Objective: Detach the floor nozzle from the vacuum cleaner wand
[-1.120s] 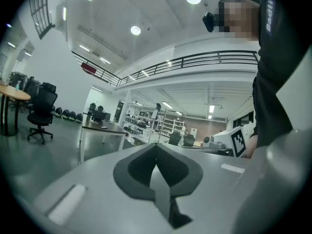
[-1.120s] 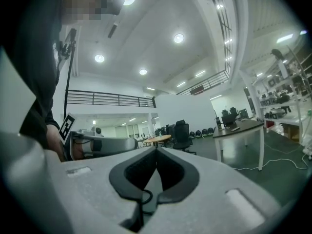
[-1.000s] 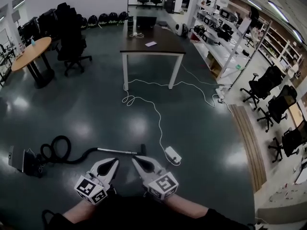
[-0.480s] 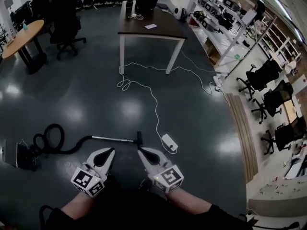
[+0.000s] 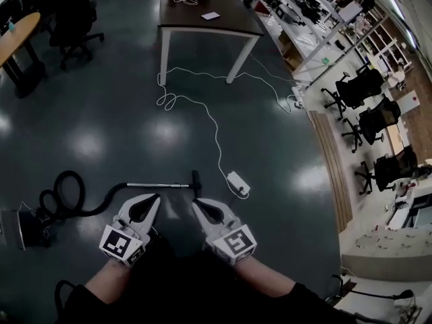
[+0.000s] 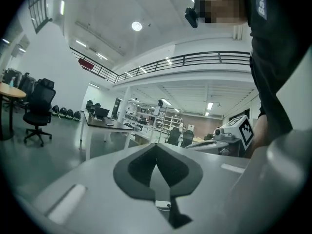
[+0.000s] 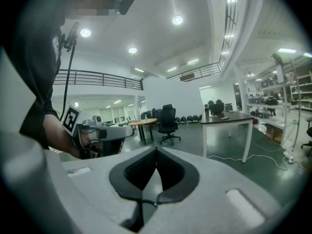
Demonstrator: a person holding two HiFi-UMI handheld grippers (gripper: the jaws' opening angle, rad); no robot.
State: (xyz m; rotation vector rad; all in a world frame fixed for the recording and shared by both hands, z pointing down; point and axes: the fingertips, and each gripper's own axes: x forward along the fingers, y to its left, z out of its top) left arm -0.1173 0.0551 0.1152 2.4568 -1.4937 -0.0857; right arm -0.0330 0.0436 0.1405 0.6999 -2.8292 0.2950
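Holds the left claw (image 5: 156, 197) clenched, jaws tip to tip, nothing between them. Holds the right claw (image 5: 194, 202) the same way, shut and empty. Points both forward and away from the body, tips angled in toward each other, marker cubes at the rear facing up. Reaches in from the bottom edge of the head view with both forearms bare below dark sleeves, hands wrapped round the claw bodies. Carries the left claw about level, the right one dipped a little.

Just beyond the right claw's tip in the head view: floor nozzle (image 5: 196, 181), dark, lying on the floor (image 5: 135, 113), touched by neither claw. Joined to the silver wand (image 5: 156, 185), running off to the left, ahead of the left claw's tip. Past the wand, a black hose (image 5: 71, 196) looping round to the vacuum cleaner body (image 5: 13, 220) at the left edge.

Right of the nozzle, a white power strip (image 5: 237, 183) with a white cable (image 5: 216, 137) trailing away toward a dark-topped surface (image 5: 206, 20) on white legs. Far right, black office chairs (image 5: 358, 90) in a row.
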